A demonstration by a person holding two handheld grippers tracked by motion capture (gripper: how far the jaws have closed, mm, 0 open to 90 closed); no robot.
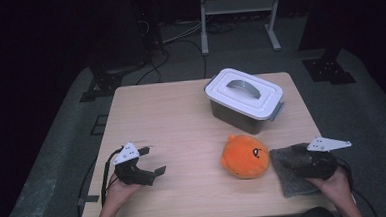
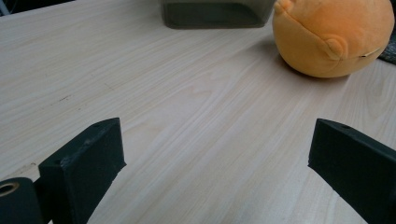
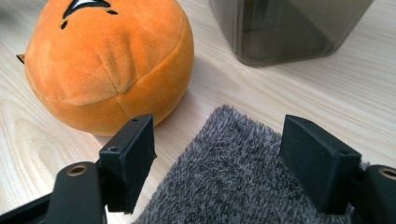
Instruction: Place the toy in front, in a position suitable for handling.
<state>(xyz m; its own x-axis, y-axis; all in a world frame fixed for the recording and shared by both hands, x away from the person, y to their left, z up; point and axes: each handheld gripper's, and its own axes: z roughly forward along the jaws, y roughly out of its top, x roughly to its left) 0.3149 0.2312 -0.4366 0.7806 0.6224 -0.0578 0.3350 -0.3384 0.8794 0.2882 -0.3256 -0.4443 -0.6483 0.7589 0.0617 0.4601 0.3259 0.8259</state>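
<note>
My count on the table [image 1: 171, 119]: one orange plush toy [image 1: 244, 156], one grey fuzzy cloth [image 1: 290, 173], one lidded grey storage box [image 1: 244, 100]. I run two grippers, left gripper [image 1: 152, 160] and right gripper [image 3: 219, 158].

An orange plush ball [image 1: 244, 156] with black face markings, a grey cloth [image 1: 290, 176], a white-lidded grey box [image 1: 244, 100].

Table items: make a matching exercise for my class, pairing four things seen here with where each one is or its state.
Things:
1. orange plush toy
2. grey cloth
3. lidded box
4. left gripper

Places or states:
A. far side of the table, lid on
B. open over bare wood
C. under the right gripper
D. between the box and the cloth's left edge

Pairs: 1-D, 2-C, 3-A, 4-B
</note>
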